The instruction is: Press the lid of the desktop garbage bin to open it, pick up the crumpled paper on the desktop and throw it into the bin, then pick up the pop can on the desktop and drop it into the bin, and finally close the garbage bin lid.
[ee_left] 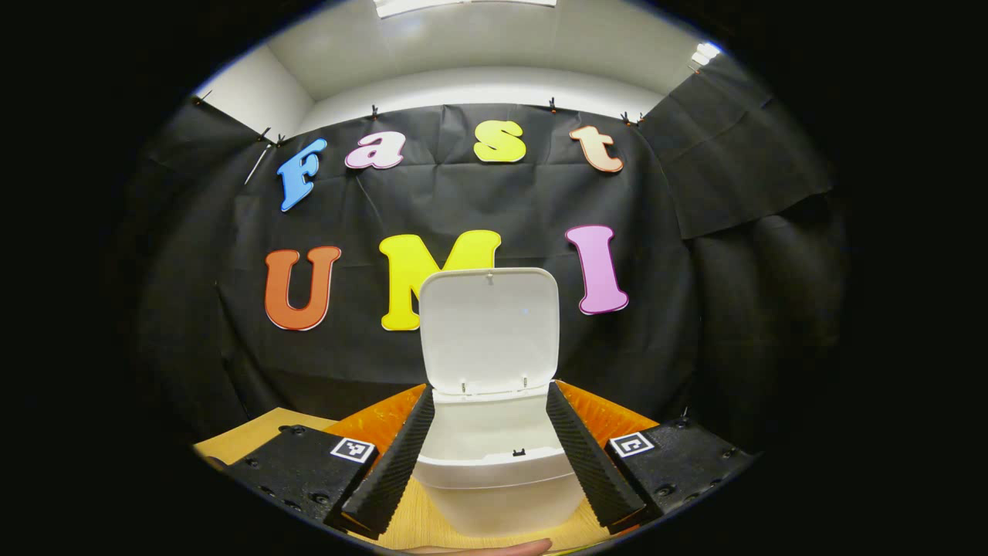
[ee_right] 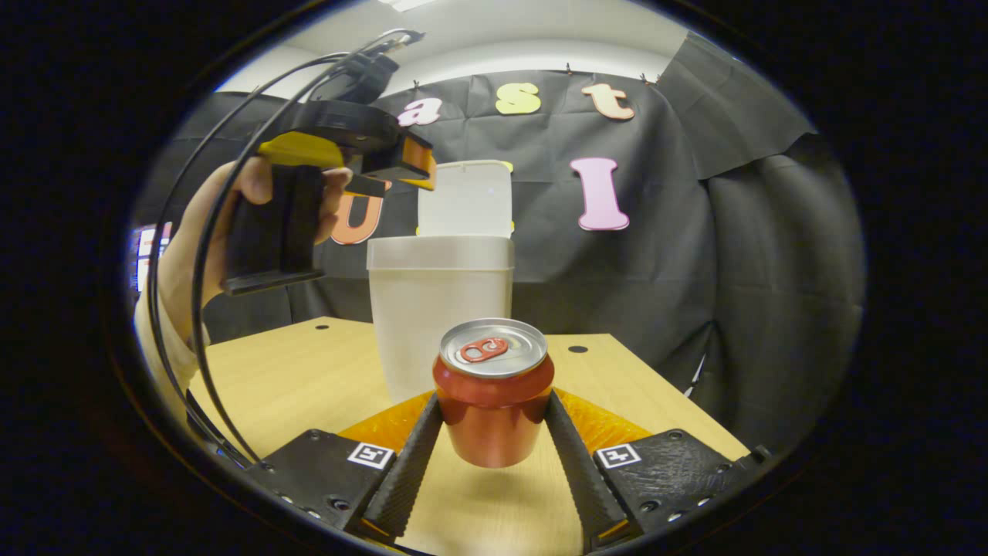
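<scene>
In the right gripper view the right gripper (ee_right: 494, 444) is clamping the pop can (ee_right: 493, 394) between its two fingers, both pressing on the can's sides, and the can is hanging upright just clear of the wooden desktop (ee_right: 309, 378), its shadow lying beneath it. Just behind the can the garbage bin (ee_right: 436, 309) is standing on the desktop with its lid (ee_right: 465, 198) tipped up and back, so the mouth is open. Farther off and to the left, a hand (ee_right: 231, 232) is holding the left gripper (ee_right: 401, 166) up beside the bin's rim. In the left gripper view that gripper's fingers are spreading wide with nothing between them, framing the bin (ee_left: 494, 463) and looking down into its open mouth, with the raised lid (ee_left: 488, 328) beyond. I cannot tell from here whether the crumpled paper is lying inside the bin. The step in hand looks to be the can's: it is gripped and lifted but not yet over the bin. The next move is calling for raising the can above the rim, carrying it forward over the mouth, and opening the fingers there, keeping clear of the upright lid.
</scene>
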Demonstrator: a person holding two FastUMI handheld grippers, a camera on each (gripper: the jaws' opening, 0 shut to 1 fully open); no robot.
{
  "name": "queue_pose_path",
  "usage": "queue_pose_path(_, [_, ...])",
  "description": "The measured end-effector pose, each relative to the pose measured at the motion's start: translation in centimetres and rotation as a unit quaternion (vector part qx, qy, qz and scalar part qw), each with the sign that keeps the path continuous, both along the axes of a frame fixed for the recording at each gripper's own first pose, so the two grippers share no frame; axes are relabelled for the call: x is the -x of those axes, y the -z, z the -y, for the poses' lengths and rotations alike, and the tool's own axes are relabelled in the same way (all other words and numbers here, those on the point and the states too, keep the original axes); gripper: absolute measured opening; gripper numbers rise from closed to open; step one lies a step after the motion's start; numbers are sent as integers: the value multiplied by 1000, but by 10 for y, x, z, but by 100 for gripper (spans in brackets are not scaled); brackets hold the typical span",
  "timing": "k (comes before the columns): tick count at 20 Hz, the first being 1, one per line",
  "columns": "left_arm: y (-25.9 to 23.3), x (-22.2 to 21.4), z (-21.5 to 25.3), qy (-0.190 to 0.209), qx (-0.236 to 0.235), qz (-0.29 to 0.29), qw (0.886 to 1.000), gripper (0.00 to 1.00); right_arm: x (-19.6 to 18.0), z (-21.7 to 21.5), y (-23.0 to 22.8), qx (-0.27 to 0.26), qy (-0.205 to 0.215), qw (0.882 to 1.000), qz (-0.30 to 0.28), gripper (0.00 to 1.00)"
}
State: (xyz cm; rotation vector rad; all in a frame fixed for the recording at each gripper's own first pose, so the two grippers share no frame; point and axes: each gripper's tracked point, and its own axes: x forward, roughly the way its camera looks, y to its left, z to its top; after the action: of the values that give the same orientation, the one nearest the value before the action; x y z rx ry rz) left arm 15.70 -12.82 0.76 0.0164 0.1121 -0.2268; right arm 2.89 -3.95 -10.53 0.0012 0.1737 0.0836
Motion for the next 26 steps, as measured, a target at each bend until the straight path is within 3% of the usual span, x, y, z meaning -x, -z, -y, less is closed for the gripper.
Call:
queue_pose_path(5, [27,51,-33,4,5,-22,1000,94,3,-13,-19,15,2,1000,16,80])
queue_pose_path(11, [65,89,-79,-22,3,-43,999,96,6,-41,-38,24,-17,999,15,80])
queue_pose_path(16, [81,102,-100,-25,5,-60,998,96,-4,-47,-105,40,-9,998,57,80])
queue_pose_path(21, [69,111,-123,-52,12,-35,998,97,-33,-58,-173,26,-24,997,62,80])
queue_pose_path(23, [67,113,-120,-43,25,-36,998,97,-56,-63,-195,17,-23,998,61,80])
queue_pose_path(26, [64,113,-142,-64,28,-30,997,98,-98,-79,-217,-3,-26,998,56,80])
